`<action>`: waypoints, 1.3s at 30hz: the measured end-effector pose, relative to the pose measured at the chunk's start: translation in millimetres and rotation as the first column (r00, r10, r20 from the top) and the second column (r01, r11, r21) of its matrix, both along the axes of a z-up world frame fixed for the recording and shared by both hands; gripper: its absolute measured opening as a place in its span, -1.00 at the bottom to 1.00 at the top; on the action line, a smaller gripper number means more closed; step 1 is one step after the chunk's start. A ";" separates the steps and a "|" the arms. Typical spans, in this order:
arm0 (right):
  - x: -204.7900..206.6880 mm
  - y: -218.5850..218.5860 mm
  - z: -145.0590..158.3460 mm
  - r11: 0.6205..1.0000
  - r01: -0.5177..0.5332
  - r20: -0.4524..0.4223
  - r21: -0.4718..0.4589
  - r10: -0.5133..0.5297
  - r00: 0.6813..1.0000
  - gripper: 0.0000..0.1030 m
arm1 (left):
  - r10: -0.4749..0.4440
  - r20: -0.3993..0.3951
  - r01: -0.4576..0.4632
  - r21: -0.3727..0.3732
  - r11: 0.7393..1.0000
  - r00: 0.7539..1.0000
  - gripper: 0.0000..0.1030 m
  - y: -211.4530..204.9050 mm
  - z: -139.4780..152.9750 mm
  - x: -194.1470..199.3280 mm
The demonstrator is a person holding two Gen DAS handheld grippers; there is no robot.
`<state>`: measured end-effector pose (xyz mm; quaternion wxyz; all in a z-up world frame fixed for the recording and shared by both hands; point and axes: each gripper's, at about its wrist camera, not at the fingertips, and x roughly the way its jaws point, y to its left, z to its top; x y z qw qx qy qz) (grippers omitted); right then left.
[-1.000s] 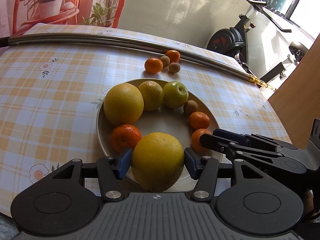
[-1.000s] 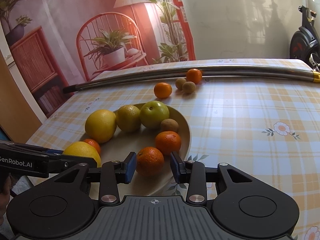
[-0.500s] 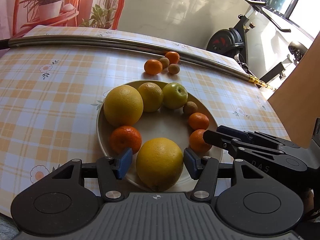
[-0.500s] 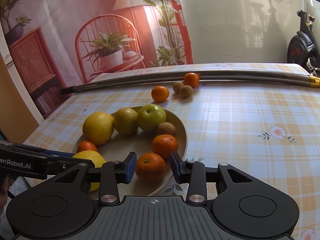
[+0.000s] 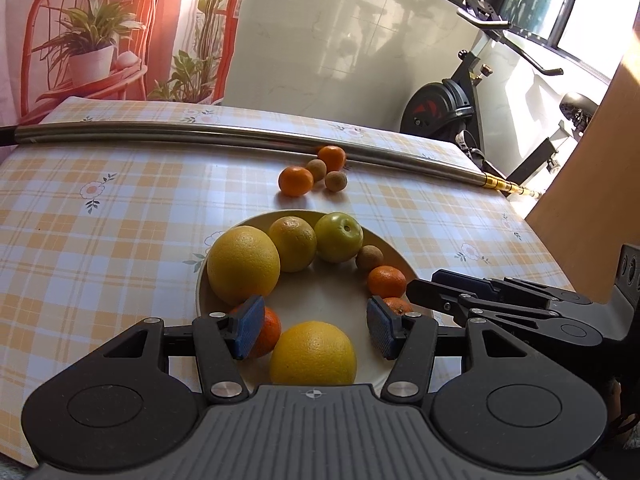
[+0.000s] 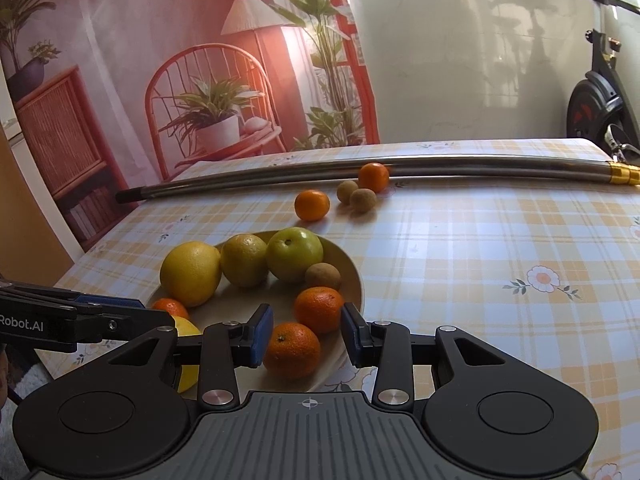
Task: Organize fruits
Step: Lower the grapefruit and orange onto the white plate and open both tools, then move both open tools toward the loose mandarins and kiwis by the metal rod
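A: Two grippers over one plate (image 5: 202, 292). Left gripper (image 5: 313, 326)?

B: Jaws apart, blue pads clear of everything. Big orange (image 5: 313, 354) lies on the plate's near edge below and between them, untouched. Left pad (image 5: 248, 327) overlaps a tangerine (image 5: 269, 330) behind it; contact cannot be told.

A: Right gripper (image 6: 306, 334)?

B: Jaws part-open, narrower than the left's. Second tangerine (image 6: 292, 350) sits on the plate between the pads; gap shows on its right, left side hard to tell. Nothing lifted.

A: Remaining plate stock?

B: Grapefruit (image 5: 243, 266), lemon (image 5: 293, 244), green apple (image 5: 338, 237), one brown fruit (image 5: 369, 258), third tangerine (image 5: 386, 281), set in a ring.

A: Off the plate?

B: Two more tangerines (image 5: 296, 181) and two small brown fruits (image 5: 335, 180), clustered on the checked cloth (image 5: 120, 216) near a metal pole (image 5: 160, 135).
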<state>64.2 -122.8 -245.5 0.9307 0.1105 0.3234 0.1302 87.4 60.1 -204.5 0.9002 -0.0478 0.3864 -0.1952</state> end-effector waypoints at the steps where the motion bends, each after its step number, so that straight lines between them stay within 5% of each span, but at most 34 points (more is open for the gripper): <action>1: 0.2 -1.0 1.4 1.000 0.004 0.005 0.000 -0.004 1.000 -0.32 | 0.003 0.014 -0.003 -0.003 1.000 1.000 0.14 2.3 4.8 1.8; 11: 20.0 -23.4 25.3 0.999 0.054 0.085 0.001 -0.053 0.995 -0.32 | 0.094 0.164 -0.088 -0.045 0.995 0.982 0.14 31.7 66.3 32.5; 23: 60.7 -54.8 55.5 0.993 0.115 0.190 -0.020 -0.110 0.976 -0.32 | 0.183 0.260 -0.169 -0.077 0.983 0.948 0.14 45.1 106.9 61.8; 39: 138.4 -51.7 21.7 0.998 0.057 0.110 -0.022 -0.054 0.992 -0.32 | 0.243 0.210 -0.250 0.008 0.968 0.947 0.14 49.7 78.3 111.1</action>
